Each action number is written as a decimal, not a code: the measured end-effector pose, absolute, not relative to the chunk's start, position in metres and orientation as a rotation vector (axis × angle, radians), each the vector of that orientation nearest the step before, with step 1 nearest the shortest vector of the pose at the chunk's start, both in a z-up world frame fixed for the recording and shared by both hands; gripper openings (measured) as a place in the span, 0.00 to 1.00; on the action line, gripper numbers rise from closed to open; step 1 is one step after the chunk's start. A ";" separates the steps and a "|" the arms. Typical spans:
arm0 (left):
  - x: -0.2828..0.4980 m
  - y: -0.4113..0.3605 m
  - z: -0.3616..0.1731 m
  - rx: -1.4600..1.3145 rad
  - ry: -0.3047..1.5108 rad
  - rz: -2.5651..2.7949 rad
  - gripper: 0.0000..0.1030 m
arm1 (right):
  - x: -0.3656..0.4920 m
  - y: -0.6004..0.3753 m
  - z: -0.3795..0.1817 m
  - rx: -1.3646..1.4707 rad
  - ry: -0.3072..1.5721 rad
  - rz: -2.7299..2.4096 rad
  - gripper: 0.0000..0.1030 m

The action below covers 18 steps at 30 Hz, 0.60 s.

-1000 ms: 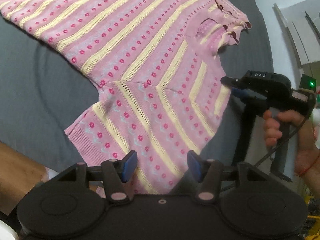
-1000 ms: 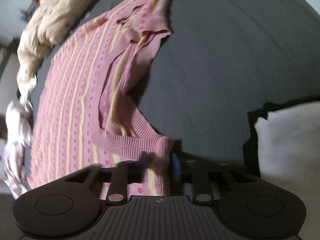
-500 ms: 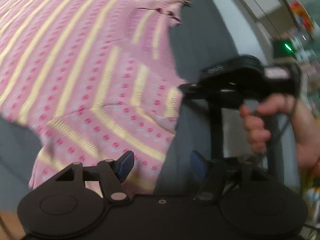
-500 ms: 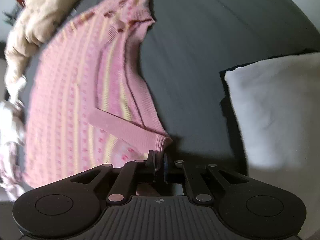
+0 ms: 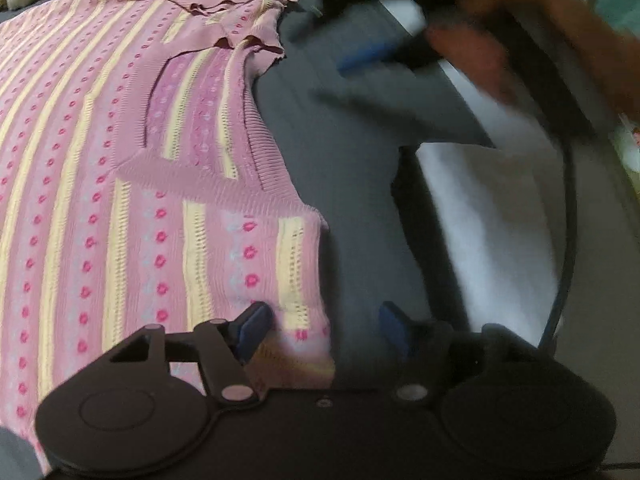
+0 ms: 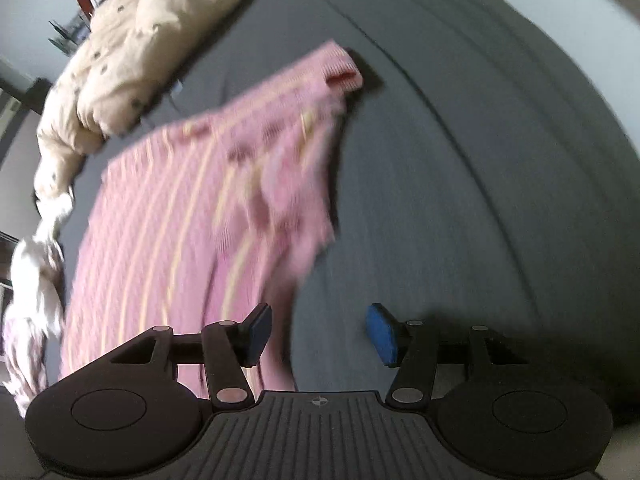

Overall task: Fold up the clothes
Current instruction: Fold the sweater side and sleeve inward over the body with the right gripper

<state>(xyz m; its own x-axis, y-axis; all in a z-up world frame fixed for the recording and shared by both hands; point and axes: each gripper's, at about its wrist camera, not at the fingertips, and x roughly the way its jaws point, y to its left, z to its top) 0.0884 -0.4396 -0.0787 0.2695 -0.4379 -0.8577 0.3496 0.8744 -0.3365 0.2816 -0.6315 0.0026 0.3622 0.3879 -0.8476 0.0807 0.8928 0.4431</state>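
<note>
A pink knit sweater [image 5: 120, 184] with yellow stripes and red dots lies spread on the dark grey bed sheet [image 5: 360, 184]. One sleeve is folded back over its body. My left gripper [image 5: 324, 330] is open and empty, its left pad just over the sweater's near right edge. My right gripper [image 6: 318, 334] is open and empty above the sweater [image 6: 192, 216], which shows blurred with its far sleeve cuff [image 6: 340, 68] stretched out. The right gripper and hand also show blurred at the top right of the left wrist view [image 5: 400, 40].
A white pillow [image 5: 492, 216] lies to the right of the sweater. A beige duvet [image 6: 140, 40] is bunched at the far left of the bed. A white and pink cloth [image 6: 32, 292] lies at the left edge.
My right gripper let go of the sleeve cuff, opened and pulled back; the sleeve now lies folded over the sweater. My left gripper moved toward the sweater's right edge, still open.
</note>
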 end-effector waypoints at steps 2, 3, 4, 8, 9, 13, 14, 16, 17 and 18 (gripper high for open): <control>0.087 -0.445 -0.081 -0.056 1.172 -0.528 0.57 | 0.314 -0.632 -0.007 0.434 1.202 0.191 0.52; 0.086 -0.447 -0.082 -0.041 1.166 -0.527 0.57 | 0.328 -0.631 -0.012 0.436 1.202 0.199 0.52; 0.085 -0.448 -0.083 -0.039 1.164 -0.525 0.57 | 0.342 -0.630 -0.017 0.439 1.203 0.207 0.52; 0.083 -0.445 -0.085 -0.059 1.148 -0.529 0.48 | 0.371 -0.634 -0.031 0.505 1.181 0.251 0.51; 0.083 -0.443 -0.086 -0.072 1.149 -0.528 0.40 | 0.375 -0.635 -0.037 0.522 1.192 0.241 0.51; 0.092 -0.434 -0.087 -0.116 1.164 -0.499 0.20 | 0.387 -0.636 -0.051 0.568 1.197 0.232 0.10; 0.094 -0.433 -0.086 -0.129 1.167 -0.505 0.17 | 0.388 -0.636 -0.052 0.568 1.197 0.234 0.07; 0.096 -0.432 -0.085 -0.142 1.170 -0.520 0.12 | 0.387 -0.635 -0.048 0.550 1.178 0.238 0.05; 0.095 -0.433 -0.084 -0.142 1.167 -0.531 0.10 | 0.387 -0.635 -0.045 0.536 1.165 0.238 0.04; 0.094 -0.432 -0.084 -0.145 1.159 -0.540 0.10 | 0.386 -0.634 -0.039 0.499 1.136 0.226 0.04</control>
<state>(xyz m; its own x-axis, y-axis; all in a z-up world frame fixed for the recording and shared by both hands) 0.0941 -0.4318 -0.0836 0.2896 -0.4761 -0.8303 0.3300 0.8640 -0.3803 0.3859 -0.6341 -0.0385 0.4136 0.4186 -0.8085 0.0771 0.8687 0.4892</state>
